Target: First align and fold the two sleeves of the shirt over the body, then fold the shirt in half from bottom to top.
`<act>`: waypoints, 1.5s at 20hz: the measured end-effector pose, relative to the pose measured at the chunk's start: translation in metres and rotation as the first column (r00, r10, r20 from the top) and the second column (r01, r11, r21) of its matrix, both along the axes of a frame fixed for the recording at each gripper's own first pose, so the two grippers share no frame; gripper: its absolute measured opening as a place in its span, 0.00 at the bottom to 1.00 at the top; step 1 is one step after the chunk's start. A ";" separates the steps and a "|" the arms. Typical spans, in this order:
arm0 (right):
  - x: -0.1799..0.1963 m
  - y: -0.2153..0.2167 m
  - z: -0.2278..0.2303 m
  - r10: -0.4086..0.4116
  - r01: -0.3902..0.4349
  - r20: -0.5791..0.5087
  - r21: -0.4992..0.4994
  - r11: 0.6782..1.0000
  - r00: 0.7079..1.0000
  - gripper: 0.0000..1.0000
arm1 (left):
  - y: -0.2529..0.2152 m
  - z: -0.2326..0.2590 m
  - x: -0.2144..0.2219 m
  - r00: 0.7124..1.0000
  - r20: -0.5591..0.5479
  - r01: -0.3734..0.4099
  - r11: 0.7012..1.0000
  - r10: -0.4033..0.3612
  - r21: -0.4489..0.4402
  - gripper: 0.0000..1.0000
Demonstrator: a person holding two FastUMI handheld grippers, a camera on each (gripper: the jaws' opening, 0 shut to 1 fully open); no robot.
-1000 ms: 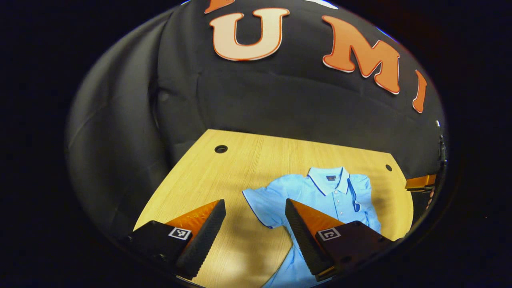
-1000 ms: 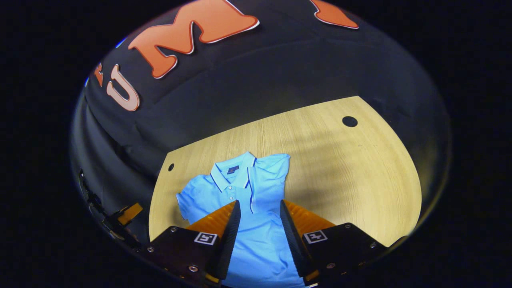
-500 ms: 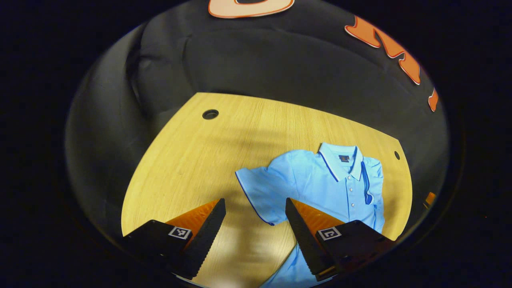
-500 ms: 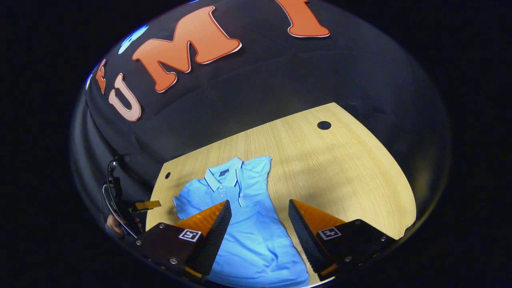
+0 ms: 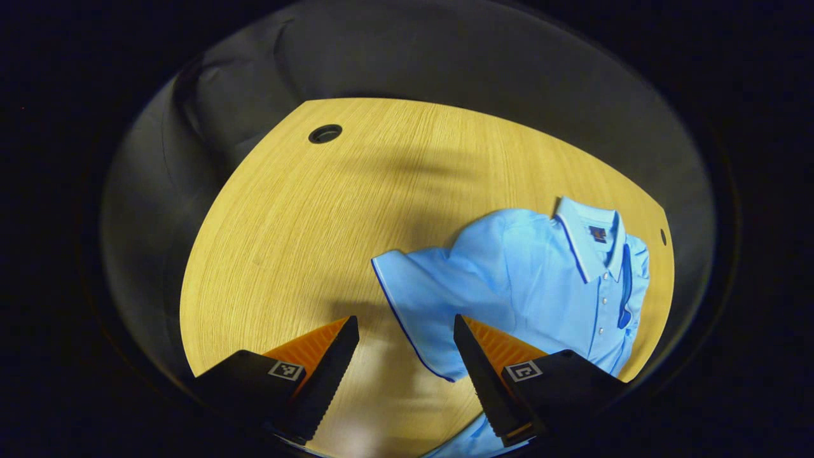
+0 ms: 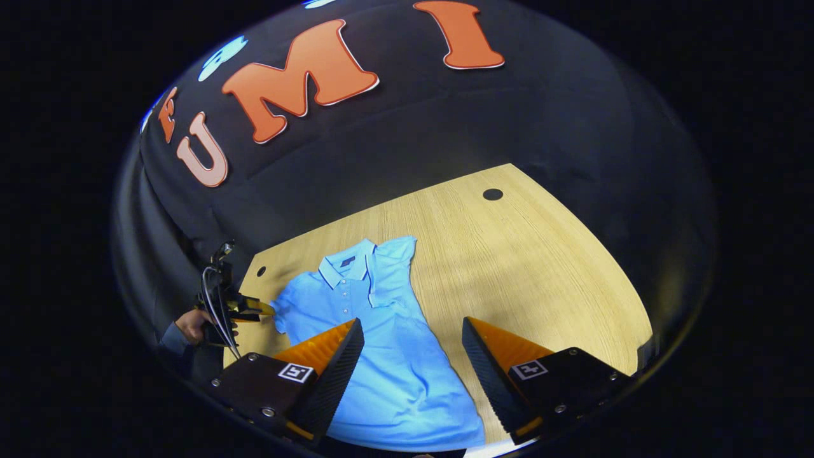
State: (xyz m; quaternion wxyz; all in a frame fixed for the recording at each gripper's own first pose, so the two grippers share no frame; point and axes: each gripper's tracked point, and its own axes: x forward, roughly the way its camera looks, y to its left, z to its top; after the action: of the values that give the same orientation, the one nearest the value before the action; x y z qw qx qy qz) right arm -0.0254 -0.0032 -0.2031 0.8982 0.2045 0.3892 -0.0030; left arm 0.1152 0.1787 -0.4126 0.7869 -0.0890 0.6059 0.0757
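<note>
Both grippers have shifted: left gripper (image 5: pixel 404 324) now hangs closer over the spread sleeve (image 5: pixel 416 299) with its jaws wide apart, and right gripper (image 6: pixel 410 327) has opened up over the polo shirt (image 6: pixel 375 337). Shirt hem's cut off behind the fingers. Wooden table (image 6: pixel 540 267) has loads of bare room rightward.

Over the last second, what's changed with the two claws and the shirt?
The left claw tipped down and closed in on the spread sleeve, open. The right claw opened wider and backed off the shirt. The shirt itself stayed flat, one sleeve already folded over.
</note>
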 end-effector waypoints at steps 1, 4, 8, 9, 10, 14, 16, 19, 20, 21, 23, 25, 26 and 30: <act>-0.002 0.000 -0.002 -0.008 0.008 -0.006 0.002 1.000 1.000 0.97 | 0.000 -0.005 0.000 1.000 -0.014 -0.001 1.000 0.001 0.008 0.99; -0.005 0.001 -0.001 -0.018 0.018 -0.010 0.006 1.000 1.000 0.97 | -0.001 -0.015 0.002 0.999 -0.049 0.007 0.999 -0.005 0.033 0.95; -0.004 0.002 0.002 -0.020 0.020 -0.015 0.013 1.000 1.000 0.97 | -0.015 -0.019 0.007 0.998 -0.052 0.025 0.999 -0.024 0.027 0.71; -0.002 0.002 0.004 -0.020 0.020 -0.013 0.015 1.000 1.000 0.97 | -0.019 -0.017 0.009 0.998 -0.053 0.021 1.000 -0.020 0.014 0.63; -0.001 0.002 0.003 -0.024 0.024 -0.014 0.013 1.000 1.000 0.97 | -0.022 -0.017 0.011 0.999 -0.048 0.016 1.000 -0.015 0.007 0.51; 0.000 0.003 0.002 -0.023 0.023 -0.018 0.016 1.000 1.000 0.97 | -0.027 -0.015 0.010 0.999 -0.038 0.014 1.000 -0.015 -0.021 0.18; 0.001 0.002 0.001 -0.026 0.026 -0.019 0.019 0.999 0.999 0.97 | -0.035 -0.013 0.012 1.000 -0.018 0.012 0.997 -0.013 -0.072 0.12; 0.002 0.001 -0.001 -0.026 0.027 -0.026 0.026 0.999 0.999 0.97 | -0.048 -0.006 0.018 0.999 0.038 0.012 0.987 -0.006 -0.161 0.09; 0.002 -0.001 -0.002 -0.027 0.028 -0.026 0.024 0.999 0.999 0.97 | -0.051 -0.003 0.020 0.998 0.056 0.016 0.984 -0.006 -0.176 0.08; 0.003 -0.001 -0.002 -0.026 0.026 -0.026 0.026 0.999 0.999 0.97 | -0.055 0.002 0.021 0.997 0.071 0.022 0.982 -0.008 -0.190 0.08; 0.003 -0.001 -0.001 -0.028 0.029 -0.025 0.031 0.999 0.999 0.97 | -0.063 0.010 0.026 0.994 0.102 0.045 0.977 -0.024 -0.210 0.08; 0.003 -0.004 -0.002 -0.034 0.035 -0.026 0.036 0.999 0.999 0.97 | -0.072 0.019 0.033 0.990 0.137 0.070 0.974 -0.041 -0.215 0.08; 0.003 -0.005 -0.002 -0.036 0.037 -0.027 0.039 0.999 0.999 0.97 | -0.079 0.025 0.036 0.986 0.157 0.090 0.971 -0.055 -0.223 0.08; 0.000 -0.014 -0.001 -0.061 0.062 -0.020 0.044 0.997 0.998 0.97 | -0.111 0.052 0.050 0.962 0.237 0.192 0.956 -0.138 -0.221 0.08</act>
State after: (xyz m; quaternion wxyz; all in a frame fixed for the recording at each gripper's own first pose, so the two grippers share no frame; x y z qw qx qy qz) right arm -0.0253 -0.0174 -0.2039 0.8893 0.2361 0.3910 -0.0238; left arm 0.1656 0.0681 -0.3610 0.8356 -0.1407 0.5257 -0.0754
